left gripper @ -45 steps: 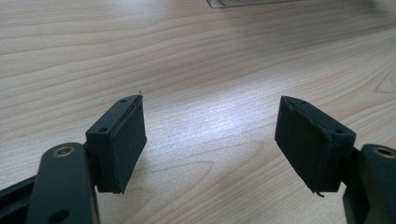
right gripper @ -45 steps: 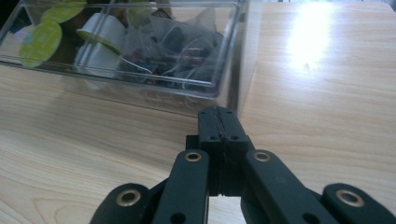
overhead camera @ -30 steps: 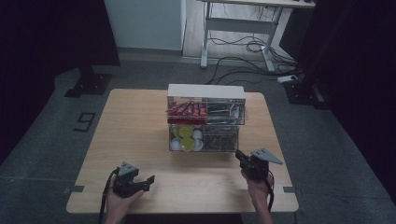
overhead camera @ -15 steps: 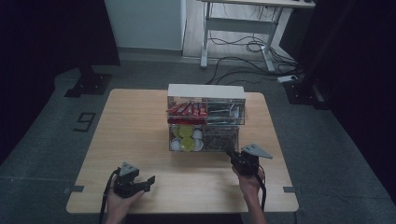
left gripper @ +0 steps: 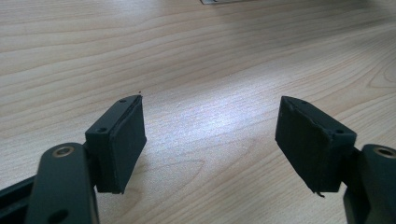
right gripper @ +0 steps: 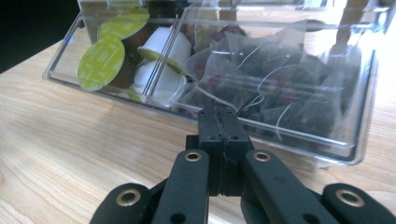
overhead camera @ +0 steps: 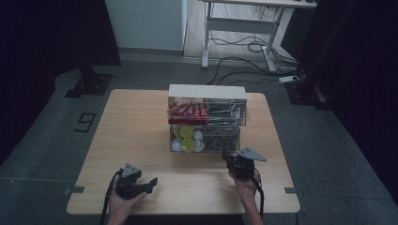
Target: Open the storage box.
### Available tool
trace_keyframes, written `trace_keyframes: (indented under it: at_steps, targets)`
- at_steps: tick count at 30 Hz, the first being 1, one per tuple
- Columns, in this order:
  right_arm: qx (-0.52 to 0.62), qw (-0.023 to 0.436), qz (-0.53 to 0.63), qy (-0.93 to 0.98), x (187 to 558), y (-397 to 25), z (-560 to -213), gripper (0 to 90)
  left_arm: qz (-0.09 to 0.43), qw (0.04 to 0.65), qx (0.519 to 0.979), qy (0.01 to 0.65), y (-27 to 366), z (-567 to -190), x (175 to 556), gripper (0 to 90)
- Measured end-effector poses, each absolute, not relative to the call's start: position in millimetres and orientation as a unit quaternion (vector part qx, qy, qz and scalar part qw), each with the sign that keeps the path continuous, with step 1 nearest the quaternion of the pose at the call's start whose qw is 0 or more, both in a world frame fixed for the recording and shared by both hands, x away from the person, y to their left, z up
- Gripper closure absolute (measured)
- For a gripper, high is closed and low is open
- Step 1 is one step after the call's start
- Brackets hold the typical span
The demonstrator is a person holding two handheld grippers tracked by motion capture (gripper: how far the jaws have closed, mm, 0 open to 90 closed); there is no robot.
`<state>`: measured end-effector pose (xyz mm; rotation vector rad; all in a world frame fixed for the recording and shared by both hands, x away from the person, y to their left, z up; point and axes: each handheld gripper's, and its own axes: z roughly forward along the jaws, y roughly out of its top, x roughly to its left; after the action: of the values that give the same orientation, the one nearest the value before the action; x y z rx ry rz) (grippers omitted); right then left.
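A clear two-tier organizer [overhead camera: 206,119] stands mid-table. Its upper tier holds red sachets [overhead camera: 187,110] and dark packets [overhead camera: 226,112]. The lower tier holds green-lidded and white capsules [overhead camera: 187,139] on the left and pyramid tea bags [right gripper: 275,79] on the right. My right gripper [overhead camera: 226,155] is shut with nothing in it, and in the right gripper view its tips [right gripper: 219,116] sit right at the clear front wall of the tea-bag compartment [right gripper: 289,130]. My left gripper [overhead camera: 152,182] rests near the front left of the table, its jaws [left gripper: 210,140] wide open over bare wood.
The wooden table [overhead camera: 136,136] has free room left of the organizer and along its front edge. A desk frame with cables [overhead camera: 244,33] stands on the floor beyond the table. A "9" mark [overhead camera: 84,122] lies on the floor at the left.
My right gripper has moved forward and left, up to the organizer's lower front. The left gripper has stayed where it was.
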<state>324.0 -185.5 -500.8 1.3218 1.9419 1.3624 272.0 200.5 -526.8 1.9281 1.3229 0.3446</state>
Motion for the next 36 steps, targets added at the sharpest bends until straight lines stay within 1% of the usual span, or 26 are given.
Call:
trace_keyframes:
  at_steps: [9, 20, 36]
  targets:
    - [0.475, 0.204, 0.480, 0.709, 326, -179, -509, 89.4, 0.133, 0.378, 0.757, 0.516, 200, -527, 272, 24.7]
    - [0.477, 0.195, 0.481, 0.710, 328, -182, -512, 89.4, 0.131, 0.375, 0.761, 0.513, 198, -528, 272, 24.7]
    - [0.488, 0.200, 0.481, 0.700, 328, -186, -515, 89.3, 0.130, 0.373, 0.763, 0.511, 198, -529, 273, 24.8]
